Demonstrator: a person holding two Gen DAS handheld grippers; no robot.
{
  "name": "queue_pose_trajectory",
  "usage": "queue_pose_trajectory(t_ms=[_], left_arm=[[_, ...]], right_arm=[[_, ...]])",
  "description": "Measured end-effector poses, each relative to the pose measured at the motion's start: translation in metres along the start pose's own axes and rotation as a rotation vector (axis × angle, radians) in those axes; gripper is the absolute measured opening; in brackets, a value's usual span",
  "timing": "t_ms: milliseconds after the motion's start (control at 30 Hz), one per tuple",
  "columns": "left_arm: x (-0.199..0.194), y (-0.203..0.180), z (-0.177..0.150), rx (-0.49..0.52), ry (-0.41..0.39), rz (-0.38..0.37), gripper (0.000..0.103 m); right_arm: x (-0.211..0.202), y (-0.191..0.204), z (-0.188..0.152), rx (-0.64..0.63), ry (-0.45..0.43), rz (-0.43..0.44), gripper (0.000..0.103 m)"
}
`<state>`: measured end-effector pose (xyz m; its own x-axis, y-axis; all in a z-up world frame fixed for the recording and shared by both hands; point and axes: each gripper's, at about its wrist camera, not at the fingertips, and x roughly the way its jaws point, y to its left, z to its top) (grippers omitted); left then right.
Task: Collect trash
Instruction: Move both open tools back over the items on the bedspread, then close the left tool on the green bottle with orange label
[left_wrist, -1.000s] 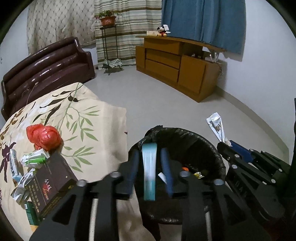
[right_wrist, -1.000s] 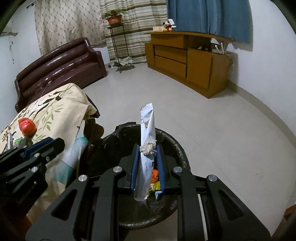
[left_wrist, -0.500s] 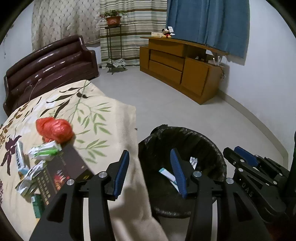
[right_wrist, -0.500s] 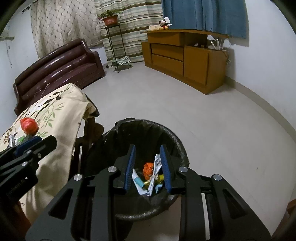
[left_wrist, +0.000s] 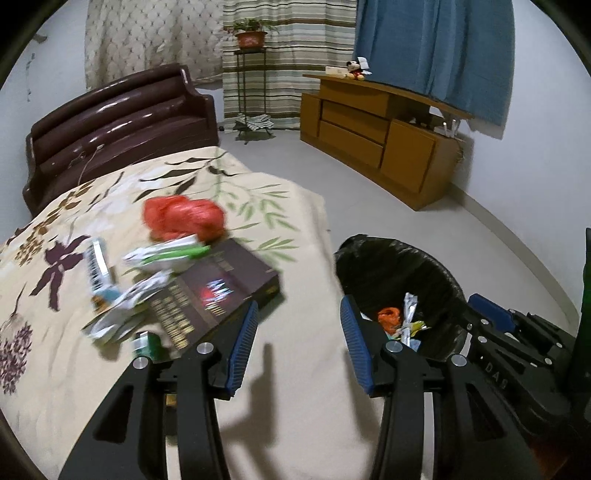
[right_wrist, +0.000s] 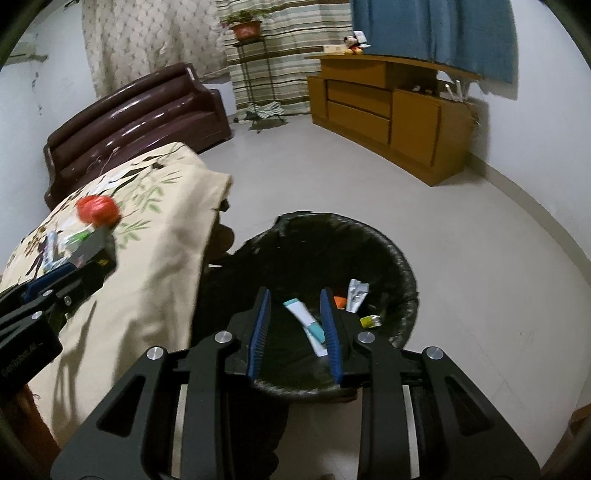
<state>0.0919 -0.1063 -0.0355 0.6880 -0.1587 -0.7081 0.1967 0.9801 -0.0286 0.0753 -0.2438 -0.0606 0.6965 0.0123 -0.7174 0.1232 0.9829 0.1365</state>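
A black-lined trash bin (left_wrist: 439, 273) (right_wrist: 399, 258) stands on the floor beside the table. Inside lie a white-and-teal tube (right_wrist: 306, 325), a silver wrapper (right_wrist: 357, 295) and orange trash (left_wrist: 388, 316). My left gripper (left_wrist: 299, 334) is open and empty above the table's edge. My right gripper (right_wrist: 295, 325) is open and empty over the bin. On the floral cloth lie a red plastic bag (left_wrist: 183, 218) (right_wrist: 98, 209), a green-and-white wrapper (left_wrist: 166, 254), a dark box (left_wrist: 214, 291) and other wrappers (left_wrist: 110, 317).
The table with the floral cloth (left_wrist: 110, 192) is left of the bin. A brown sofa (left_wrist: 118, 122) stands behind it. A wooden cabinet (left_wrist: 384, 133) lines the right wall, and a plant stand (left_wrist: 251, 74) is at the back.
Both grippers opened and dropped the tube and the silver wrapper into the bin. My left gripper then swung left toward the table; the right stays over the bin.
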Motion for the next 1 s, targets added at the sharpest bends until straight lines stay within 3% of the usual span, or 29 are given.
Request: queue_pose_trajectory(t_ms=[500,933,1000], left_arm=[[-0.021,0.067,-0.029,-0.096,0.01,0.093,0.046],[-0.007,0.084,-0.038,-0.125,0.07,0.075,0.046],[-0.007,0.083,-0.039,-0.119,0.066,0.073,0.042]], right_arm=[[-0.019,0.056,-0.003,-0.091,-0.011,0.053,0.028],[-0.02,0.078,-0.009,-0.115,0.0,0.071,0.028],[-0.02,0.08,-0.009,-0.116,0.001,0.072,0.028]])
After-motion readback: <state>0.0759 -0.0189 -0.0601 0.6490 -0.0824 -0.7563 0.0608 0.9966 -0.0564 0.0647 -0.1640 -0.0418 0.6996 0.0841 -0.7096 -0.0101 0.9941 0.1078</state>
